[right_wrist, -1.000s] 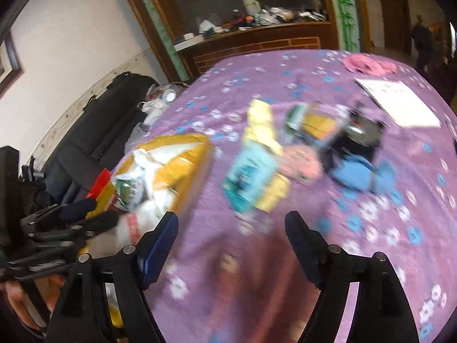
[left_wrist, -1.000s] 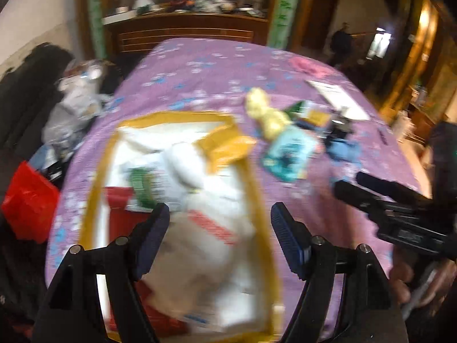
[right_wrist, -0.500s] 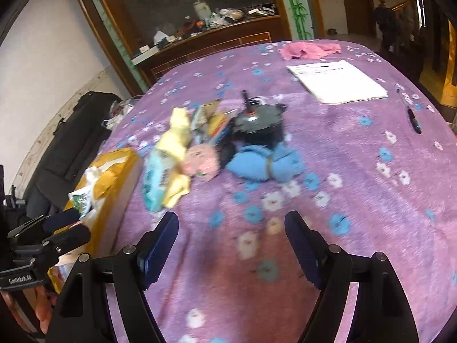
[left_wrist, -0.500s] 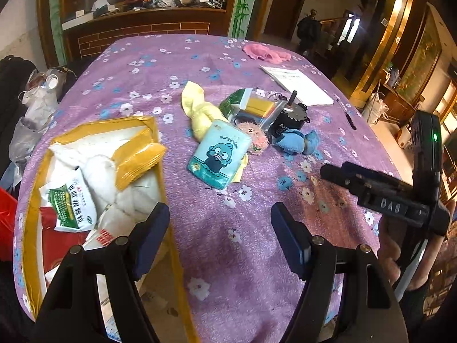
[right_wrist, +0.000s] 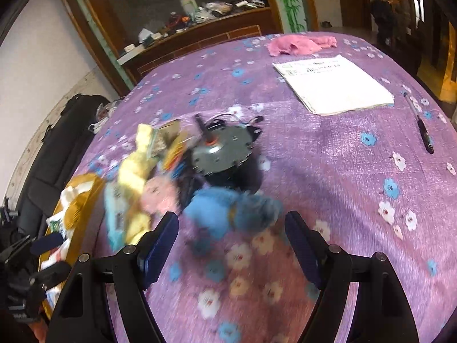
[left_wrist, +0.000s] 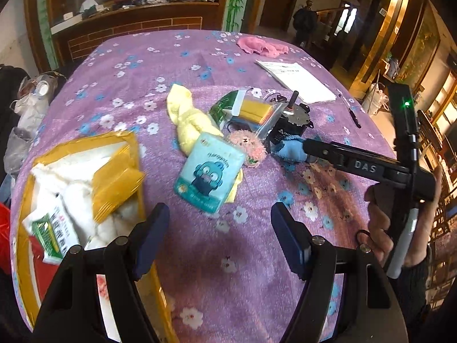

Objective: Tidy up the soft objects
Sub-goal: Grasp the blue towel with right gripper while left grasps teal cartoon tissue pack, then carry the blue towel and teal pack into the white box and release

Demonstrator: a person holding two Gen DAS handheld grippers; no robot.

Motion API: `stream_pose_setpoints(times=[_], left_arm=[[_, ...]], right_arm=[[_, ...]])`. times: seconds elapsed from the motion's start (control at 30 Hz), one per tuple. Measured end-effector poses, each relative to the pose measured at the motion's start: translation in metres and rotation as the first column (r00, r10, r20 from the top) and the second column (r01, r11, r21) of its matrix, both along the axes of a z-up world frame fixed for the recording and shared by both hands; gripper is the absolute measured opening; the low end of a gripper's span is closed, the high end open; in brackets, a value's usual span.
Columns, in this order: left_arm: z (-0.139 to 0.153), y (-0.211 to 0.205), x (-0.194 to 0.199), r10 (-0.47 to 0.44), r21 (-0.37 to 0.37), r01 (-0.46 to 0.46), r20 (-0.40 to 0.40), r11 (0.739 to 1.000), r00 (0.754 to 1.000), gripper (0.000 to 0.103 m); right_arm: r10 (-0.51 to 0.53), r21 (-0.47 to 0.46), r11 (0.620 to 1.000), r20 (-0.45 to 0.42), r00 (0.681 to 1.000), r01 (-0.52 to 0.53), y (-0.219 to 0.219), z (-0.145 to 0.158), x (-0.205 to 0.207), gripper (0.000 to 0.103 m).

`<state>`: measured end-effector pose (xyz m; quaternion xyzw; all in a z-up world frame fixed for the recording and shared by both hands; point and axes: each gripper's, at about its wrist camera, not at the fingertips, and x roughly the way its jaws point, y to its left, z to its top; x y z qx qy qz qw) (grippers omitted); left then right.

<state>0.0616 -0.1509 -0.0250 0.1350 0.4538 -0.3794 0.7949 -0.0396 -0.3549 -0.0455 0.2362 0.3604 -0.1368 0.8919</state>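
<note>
On the purple flowered cloth lies a pile: a yellow cloth (left_wrist: 188, 120), a teal tissue pack (left_wrist: 210, 171), a pink fuzzy toy (left_wrist: 248, 145) and a blue fuzzy toy (right_wrist: 231, 210). A yellow-rimmed box (left_wrist: 25, 257) at the left holds white soft packs. My left gripper (left_wrist: 220, 240) is open and empty, low over the cloth in front of the tissue pack. My right gripper (right_wrist: 231, 248) is open, its jaws just short of the blue toy; it shows in the left wrist view (left_wrist: 307, 145) reaching in from the right.
A grey metal motor (right_wrist: 220, 151) sits behind the blue toy. A green and yellow packet (left_wrist: 245, 108) lies by it. A white booklet (right_wrist: 331, 83), a pen (right_wrist: 422, 131) and a pink cloth (right_wrist: 297, 44) lie farther back. A wooden cabinet stands beyond the table.
The left gripper has swung right from over the box to face the pile. The right gripper has moved forward, close up to the blue toy. Both stayed open.
</note>
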Motion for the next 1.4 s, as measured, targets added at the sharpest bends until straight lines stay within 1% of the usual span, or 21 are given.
stream_pose_setpoints(times=[0.1, 0.17, 0.2, 0.23, 0.27, 0.33, 0.43, 0.57, 0.6, 0.63, 0.7, 0.77, 0.83, 0.93, 1.0, 1.03, 1.1, 1.13, 1.23, 1.33, 1.4], left_arm=[[-0.004, -0.015, 0.01, -0.032, 0.025, 0.032, -0.009, 0.999, 0.999, 0.073], [-0.008, -0.023, 0.02, -0.043, 0.032, 0.044, -0.025, 0.999, 0.999, 0.073], [-0.011, -0.027, 0.027, -0.041, 0.045, 0.042, -0.032, 0.998, 0.999, 0.073], [-0.015, -0.032, 0.033, -0.039, 0.058, 0.041, -0.038, 0.997, 0.999, 0.073], [-0.018, -0.035, 0.038, -0.038, 0.067, 0.041, -0.045, 0.997, 0.998, 0.073], [-0.025, -0.041, 0.047, -0.03, 0.088, 0.035, -0.066, 0.995, 0.997, 0.073], [-0.032, -0.05, 0.053, -0.033, 0.085, 0.042, -0.103, 0.995, 0.994, 0.073], [-0.036, -0.058, 0.052, -0.044, 0.075, 0.052, -0.099, 0.996, 0.994, 0.073], [-0.037, -0.059, 0.051, -0.044, 0.081, 0.052, -0.095, 0.995, 0.994, 0.069], [-0.037, -0.06, 0.05, -0.045, 0.09, 0.053, -0.086, 0.994, 0.995, 0.059], [-0.036, -0.058, 0.047, -0.047, 0.085, 0.054, -0.083, 0.995, 0.995, 0.057], [-0.033, -0.057, 0.044, -0.057, 0.074, 0.063, -0.088, 0.995, 0.994, 0.052], [-0.028, -0.052, 0.038, -0.06, 0.069, 0.065, -0.071, 0.996, 0.996, 0.044], [-0.022, -0.046, 0.031, -0.068, 0.047, 0.072, -0.084, 0.996, 0.994, 0.04], [-0.017, -0.041, 0.024, -0.069, 0.038, 0.072, -0.072, 0.997, 0.995, 0.037], [-0.014, -0.039, 0.021, -0.074, 0.029, 0.076, -0.071, 0.997, 0.995, 0.026], [-0.009, -0.031, 0.013, -0.074, 0.006, 0.075, -0.085, 0.997, 0.994, 0.024], [-0.005, -0.025, 0.009, -0.075, -0.016, 0.073, -0.088, 0.997, 0.993, 0.019], [0.003, -0.009, 0.003, -0.052, -0.056, 0.047, -0.087, 0.997, 0.995, 0.011], [0.012, 0.012, -0.001, -0.029, -0.123, 0.017, -0.101, 0.992, 0.994, 0.011], [0.017, 0.027, -0.002, -0.011, -0.15, -0.005, -0.107, 0.989, 0.994, 0.011]], right_arm=[[0.009, 0.039, 0.999, 0.01, 1.0, -0.009, -0.006, -0.012, 0.011, 0.074], [0.02, 0.06, 0.998, 0.02, 1.0, -0.021, -0.007, -0.019, 0.015, 0.063], [0.018, 0.053, 0.998, 0.017, 1.0, -0.019, -0.008, -0.022, 0.018, 0.061], [0.011, 0.037, 0.999, 0.012, 1.0, -0.012, -0.008, -0.026, 0.019, 0.055], [0.007, 0.034, 0.999, 0.003, 1.0, -0.007, -0.009, -0.029, 0.021, 0.051], [0.019, 0.046, 0.999, 0.014, 1.0, -0.02, -0.01, -0.031, 0.021, 0.049], [0.018, 0.062, 0.998, 0.018, 1.0, -0.019, -0.011, -0.034, 0.018, 0.043], [0.023, 0.055, 0.998, 0.026, 0.999, -0.024, -0.008, -0.032, 0.016, 0.039], [0.024, 0.055, 0.998, 0.025, 0.999, -0.026, -0.008, -0.032, 0.015, 0.039], [0.024, 0.055, 0.998, 0.026, 0.999, -0.026, -0.007, -0.032, 0.015, 0.039], [0.025, 0.053, 0.998, 0.028, 0.999, -0.026, -0.006, -0.032, 0.013, 0.039], [0.024, 0.048, 0.999, 0.028, 0.999, -0.026, -0.005, -0.032, 0.013, 0.039], [0.023, 0.048, 0.999, 0.03, 0.999, -0.024, -0.005, -0.032, 0.012, 0.039], [0.02, 0.048, 0.999, 0.032, 0.999, -0.021, -0.004, -0.032, 0.011, 0.039], [0.02, 0.04, 0.999, 0.032, 0.999, -0.021, -0.003, -0.032, 0.011, 0.039], [0.021, 0.032, 0.999, 0.032, 0.999, -0.022, -0.001, -0.032, 0.011, 0.038], [0.022, 0.02, 1.0, 0.032, 0.999, -0.023, 0.001, -0.031, 0.011, 0.038], [0.024, 0.015, 1.0, 0.032, 0.999, -0.024, 0.002, -0.031, 0.011, 0.038], [0.025, 0.005, 1.0, 0.031, 0.999, -0.025, 0.004, -0.03, 0.011, 0.037], [0.024, -0.002, 1.0, 0.038, 0.999, -0.024, 0.004, -0.029, 0.01, 0.036], [0.022, 0.003, 1.0, 0.035, 0.999, -0.022, 0.004, -0.03, 0.008, 0.034]])
